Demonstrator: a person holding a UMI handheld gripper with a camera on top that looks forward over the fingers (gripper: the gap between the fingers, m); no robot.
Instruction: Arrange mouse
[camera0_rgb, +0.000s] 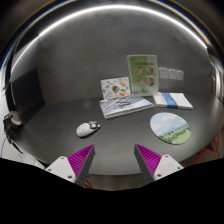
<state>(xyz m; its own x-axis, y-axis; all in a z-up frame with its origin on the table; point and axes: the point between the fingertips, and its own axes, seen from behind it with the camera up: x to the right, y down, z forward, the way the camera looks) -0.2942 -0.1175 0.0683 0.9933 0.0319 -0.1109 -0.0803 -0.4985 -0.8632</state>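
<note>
Office desk (60, 115) (mouse (88, 128), leaflets (143, 72))

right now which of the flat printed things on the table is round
The landscape-printed mouse pad, beyond the open gripper's right finger. The booklets and leaflets behind it are rectangular.

We record a dark grey tabletop (60, 118) under a pale grey wall (100, 50). The mouse (88, 128) is white with a dark wheel. The round mat (171, 127) shows a green and pale blue scene. The upright leaflet (143, 74) is light green and white. The flat papers (125, 105) are white with coloured marks. The hand-held gripper (116, 160) carries magenta pads (82, 158) on white fingers.
</note>
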